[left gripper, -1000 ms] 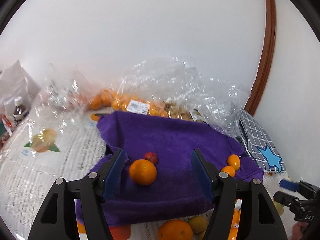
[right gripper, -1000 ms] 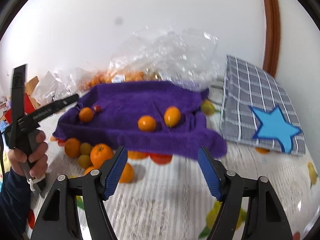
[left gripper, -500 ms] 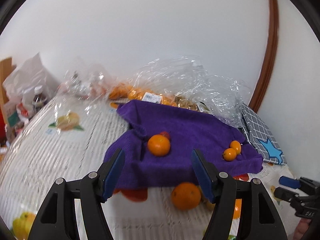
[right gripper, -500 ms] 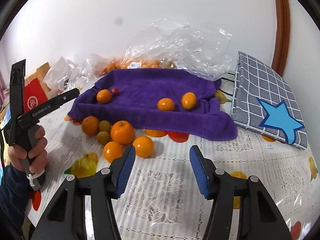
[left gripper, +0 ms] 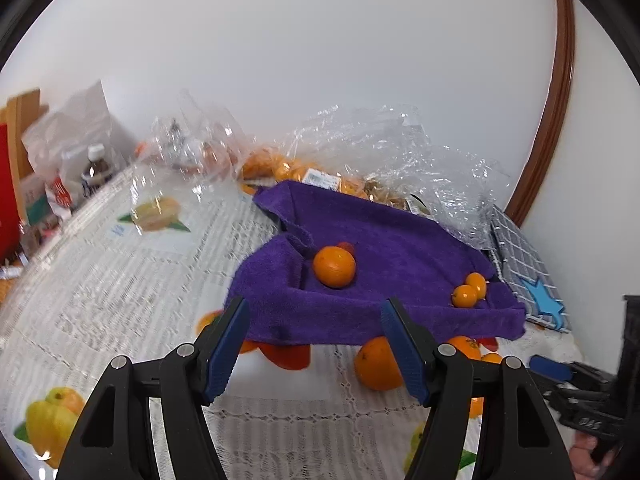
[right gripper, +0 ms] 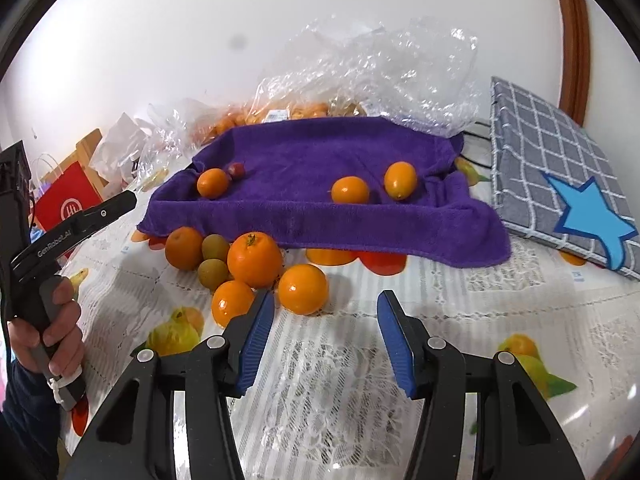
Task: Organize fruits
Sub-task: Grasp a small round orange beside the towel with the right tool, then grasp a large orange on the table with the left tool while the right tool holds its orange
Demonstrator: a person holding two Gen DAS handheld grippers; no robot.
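A purple towel [right gripper: 312,160] lines a raised tray and holds an orange [right gripper: 213,183], a small red fruit [right gripper: 236,169] and two small orange fruits [right gripper: 350,189]. A loose cluster of oranges [right gripper: 254,260] and small green-brown fruits [right gripper: 215,247] lies on the table in front of it. My right gripper [right gripper: 325,334] is open and empty, just short of the nearest orange [right gripper: 303,289]. My left gripper [left gripper: 314,346] is open and empty, in front of the towel's [left gripper: 384,248] near edge. An orange [left gripper: 376,364] sits partly behind its right finger.
Crumpled clear plastic bags [right gripper: 372,68] with more oranges lie behind the towel. A grey checked cloth with a blue star [right gripper: 560,184] lies at the right. A red bag [right gripper: 66,200], a bottle [left gripper: 94,168] and boxes stand at the far left. The lace tablecloth [right gripper: 460,312] covers the table.
Both grippers have pulled back from the towel, so more of the table and the loose fruit cluster shows. The right gripper's jaws have narrowed a little. Both stay empty.
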